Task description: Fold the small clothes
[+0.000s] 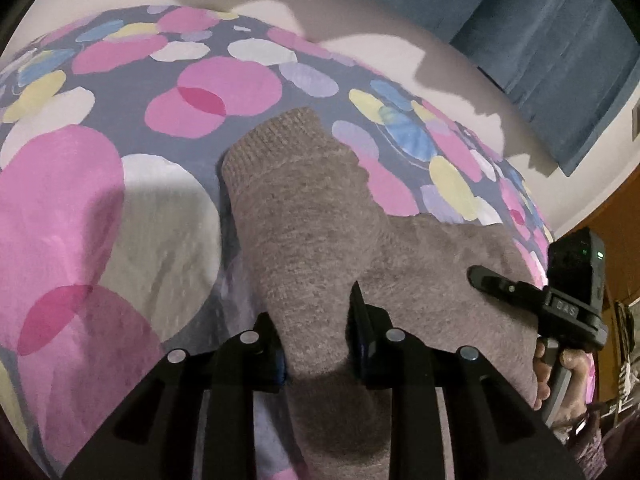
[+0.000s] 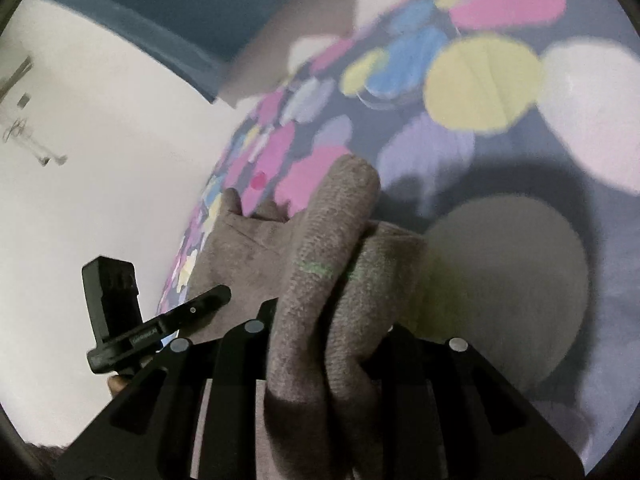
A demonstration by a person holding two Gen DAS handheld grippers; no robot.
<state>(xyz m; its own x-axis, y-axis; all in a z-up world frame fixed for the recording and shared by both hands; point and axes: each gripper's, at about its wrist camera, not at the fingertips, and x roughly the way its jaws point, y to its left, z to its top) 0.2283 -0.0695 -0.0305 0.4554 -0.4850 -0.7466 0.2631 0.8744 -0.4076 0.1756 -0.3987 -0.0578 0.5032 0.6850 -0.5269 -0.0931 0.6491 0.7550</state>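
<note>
A small grey-brown knit sweater (image 1: 420, 264) lies on a bedspread with pink, yellow and blue circles (image 1: 80, 200). My left gripper (image 1: 316, 344) is shut on one sleeve (image 1: 292, 200), whose ribbed cuff points away from me. My right gripper (image 2: 328, 344) is shut on a bunched fold of the same sweater (image 2: 320, 264), with a ribbed cuff sticking up. The right gripper also shows at the right edge of the left wrist view (image 1: 500, 284), over the sweater's body. The left gripper shows at the lower left of the right wrist view (image 2: 192, 308).
The bedspread (image 2: 480, 88) covers the bed. A pale wall (image 2: 100, 160) and blue curtain (image 1: 540, 40) lie beyond the bed's far edge. A brown wooden surface (image 1: 616, 216) is at the far right.
</note>
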